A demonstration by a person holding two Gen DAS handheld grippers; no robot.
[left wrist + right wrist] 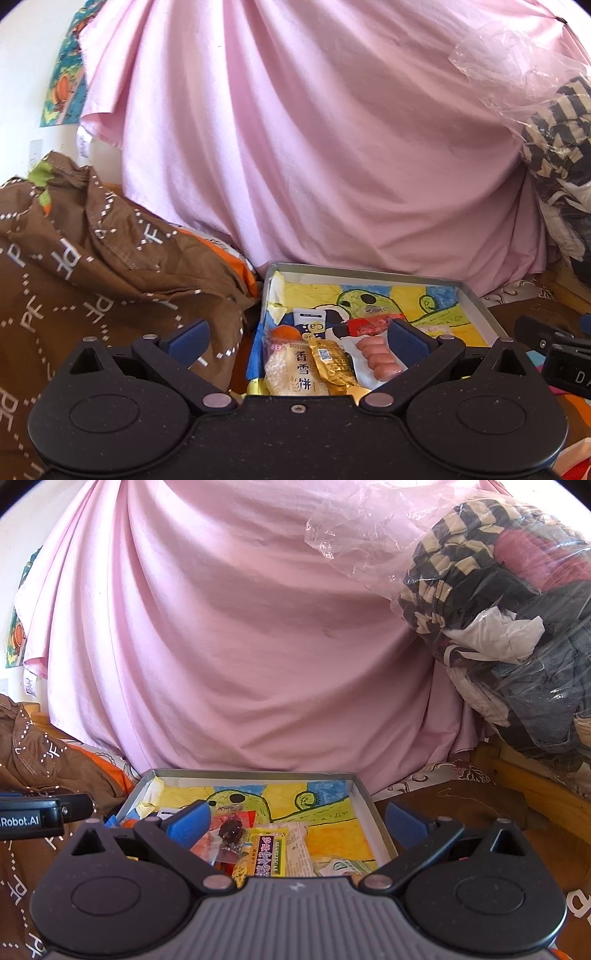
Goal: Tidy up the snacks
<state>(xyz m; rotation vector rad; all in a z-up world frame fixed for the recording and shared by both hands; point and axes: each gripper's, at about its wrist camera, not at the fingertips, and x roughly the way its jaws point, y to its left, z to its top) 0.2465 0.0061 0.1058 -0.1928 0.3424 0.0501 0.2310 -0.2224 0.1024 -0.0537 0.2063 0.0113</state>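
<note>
The snacks lie in the near end of the shallow tin tray, straight ahead of both; the sausage pack runs lengthwise away from the left hand-held gripper, spread and empty; the right hand-held gripper, equally spread, hangs nearer the green-labelled packet.

Both views bright w/ soft, even daylight; pink sheet slightly washed out, white wall blown out at upper left; only soft shadows in sheet folds; clear plastic bag glints; strong fisheye bending at edges, dark corners; focus mostly sharp, slight softness overall.
</note>
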